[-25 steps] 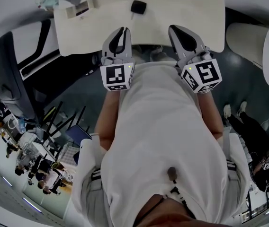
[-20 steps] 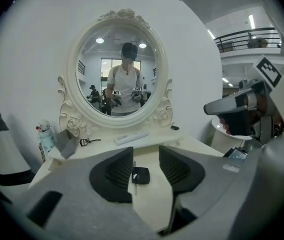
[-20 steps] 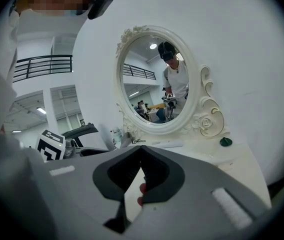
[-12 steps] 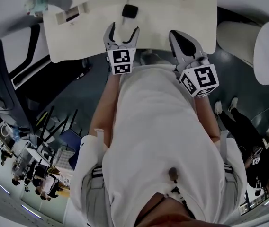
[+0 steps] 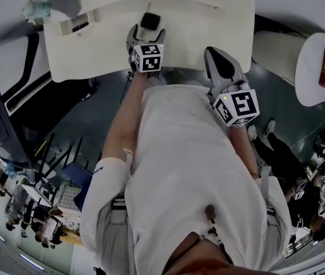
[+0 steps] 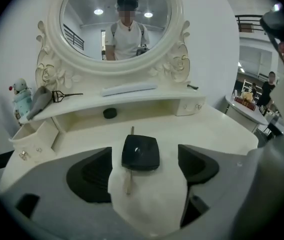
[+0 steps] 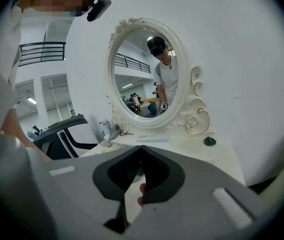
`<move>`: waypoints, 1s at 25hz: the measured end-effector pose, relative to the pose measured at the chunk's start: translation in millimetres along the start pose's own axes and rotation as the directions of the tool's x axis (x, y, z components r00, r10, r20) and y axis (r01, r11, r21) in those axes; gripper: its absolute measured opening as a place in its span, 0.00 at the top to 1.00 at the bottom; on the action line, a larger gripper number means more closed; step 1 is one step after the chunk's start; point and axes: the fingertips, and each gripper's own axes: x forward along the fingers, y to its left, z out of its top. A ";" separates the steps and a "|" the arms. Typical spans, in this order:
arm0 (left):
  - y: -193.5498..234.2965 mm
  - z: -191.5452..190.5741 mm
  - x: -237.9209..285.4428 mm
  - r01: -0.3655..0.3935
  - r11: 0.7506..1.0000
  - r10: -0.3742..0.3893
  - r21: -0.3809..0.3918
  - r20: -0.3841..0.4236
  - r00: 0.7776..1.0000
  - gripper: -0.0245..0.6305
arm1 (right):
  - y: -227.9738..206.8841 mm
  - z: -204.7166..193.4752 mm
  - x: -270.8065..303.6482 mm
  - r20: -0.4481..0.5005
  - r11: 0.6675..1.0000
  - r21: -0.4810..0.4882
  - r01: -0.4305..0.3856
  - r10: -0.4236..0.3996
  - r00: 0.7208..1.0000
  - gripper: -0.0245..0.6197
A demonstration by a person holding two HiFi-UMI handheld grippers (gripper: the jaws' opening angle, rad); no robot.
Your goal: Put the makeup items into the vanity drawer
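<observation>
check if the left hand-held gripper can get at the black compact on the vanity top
Probably yes. The left hand-held gripper has just been opening its jaws, which stand wide with the black compact between them, ungripped. Nothing on the vanity top blocks it; only a thin stick lies underneath.

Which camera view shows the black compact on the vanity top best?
The left gripper view: the black compact lies large and centred between open jaws. The head view shows it small; the right gripper view misses it.
</observation>
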 end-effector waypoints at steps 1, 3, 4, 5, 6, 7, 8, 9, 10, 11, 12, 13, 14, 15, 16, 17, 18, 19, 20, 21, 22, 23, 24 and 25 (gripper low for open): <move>0.5 -3.7 5.5 -0.002 1.000 0.002 0.000 -0.018 1.000 0.33 | -0.8 -1.5 -0.4 -0.004 1.000 0.001 0.005 -0.005 1.000 0.95; 1.5 -10.7 14.7 -0.004 1.000 0.003 -0.006 -0.049 0.999 0.33 | -3.0 -5.5 -2.1 -0.014 1.000 0.008 0.019 -0.019 1.000 0.95; 2.2 -13.5 18.7 -0.005 1.000 0.004 -0.009 -0.062 0.998 0.33 | -4.3 -7.6 -3.3 -0.018 1.000 0.013 0.026 -0.026 0.999 0.95; 3.0 -15.5 22.1 -0.006 1.000 0.005 -0.011 -0.072 0.997 0.33 | -5.7 -9.4 -4.6 -0.022 0.999 0.016 0.034 -0.034 0.999 0.95; 3.8 -16.7 24.9 -0.008 1.000 0.007 -0.012 -0.079 0.997 0.33 | -7.1 -10.6 -6.1 -0.025 0.999 0.018 0.042 -0.042 0.999 0.95; 5.0 -16.9 26.8 -0.012 1.000 0.011 -0.010 -0.082 0.997 0.33 | -8.5 -11.5 -7.7 -0.027 0.999 0.019 0.050 -0.050 0.998 0.95; 6.5 -16.7 28.2 -0.017 1.000 0.017 -0.006 -0.084 0.996 0.33 | -9.7 -12.0 -9.2 -0.028 0.998 0.021 0.059 -0.058 0.998 0.95; 7.8 -16.5 29.5 -0.021 1.000 0.021 0.000 -0.086 0.996 0.33 | -11.0 -12.4 -10.7 -0.029 0.998 0.023 0.066 -0.066 0.997 0.95; 8.4 -17.0 31.3 -0.020 1.000 0.020 0.005 -0.091 0.996 0.33 | -12.3 -12.7 -11.9 -0.029 0.997 0.024 0.074 -0.073 0.997 0.95; 8.1 -18.2 33.6 -0.014 1.000 0.014 0.010 -0.101 0.995 0.33 | -13.3 -13.2 -12.9 -0.031 0.996 0.024 0.081 -0.081 0.996 0.95; 7.2 -20.2 36.1 -0.005 1.000 0.006 0.015 -0.112 0.994 0.33 | -13.8 -13.8 -13.6 -0.032 0.996 0.023 0.088 -0.087 0.996 0.95; 6.4 -22.2 38.3 0.004 1.000 -0.001 0.020 -0.121 0.993 0.33 | -13.6 -14.3 -14.0 -0.034 0.995 0.021 0.093 -0.093 0.995 0.95; 6.0 -23.8 39.9 0.011 1.000 -0.008 0.022 -0.127 0.992 0.33 | -12.8 -14.5 -14.1 -0.035 0.995 0.019 0.098 -0.097 0.995 0.95; 5.9 -24.6 40.7 0.019 1.000 -0.016 0.020 -0.128 0.992 0.33 | -11.4 -14.5 -14.0 -0.035 0.995 0.017 0.101 -0.101 0.994 0.95; 5.7 -24.7 40.8 0.028 1.000 -0.026 0.014 -0.128 0.991 0.33 | -9.8 -14.6 -13.8 -0.036 0.994 0.015 0.105 -0.104 0.994 0.95; 4.8 -24.4 40.6 0.039 0.999 -0.038 0.009 -0.128 0.991 0.35 | -8.3 -14.7 -13.4 -0.037 0.994 0.015 0.109 -0.108 0.993 0.95; 3.5 -24.2 40.2 0.051 0.999 -0.049 0.007 -0.129 0.990 0.40 | -6.7 -14.9 -12.9 -0.038 0.993 0.015 0.113 -0.113 0.993 0.95; 2.1 -24.2 39.6 0.060 0.998 -0.058 0.010 -0.133 0.989 0.48 | -4.9 -15.0 -12.2 -0.039 0.993 0.015 0.118 -0.117 0.992 0.95; 1.1 -24.6 39.0 0.068 0.998 -0.065 0.017 -0.138 0.988 0.48 | -2.7 -14.8 -11.4 -0.039 0.992 0.014 0.122 -0.121 0.992 0.95; 0.6 -25.2 38.4 0.076 0.997 -0.072 0.021 -0.142 0.987 0.48 | -0.1 -14.2 -10.6 -0.037 0.992 0.012 0.125 -0.125 0.992 0.95; 0.7 -25.7 37.6 0.086 0.996 -0.082 0.022 -0.145 0.986 0.48 | 2.8 -13.5 -9.7 -0.036 0.992 0.008 0.129 -0.128 0.991 0.95; 1.3 -25.7 36.4 0.097 0.995 -0.094 0.019 -0.145 0.985 0.48 | 5.9 -12.7 -8.5 -0.035 0.991 0.005 0.132 -0.132 0.991 0.95; 2.3 -25.4 35.0 0.111 0.994 -0.107 0.015 -0.144 0.984 0.48 | 9.2 -12.0 -7.0 -0.035 0.991 0.003 0.135 -0.135 0.990 0.95; 3.4 -24.8 33.2 0.126 0.992 -0.123 0.011 -0.142 0.982 0.48 | 12.6 -11.4 -5.3 -0.034 0.990 0.002 0.138 -0.138 0.990 0.95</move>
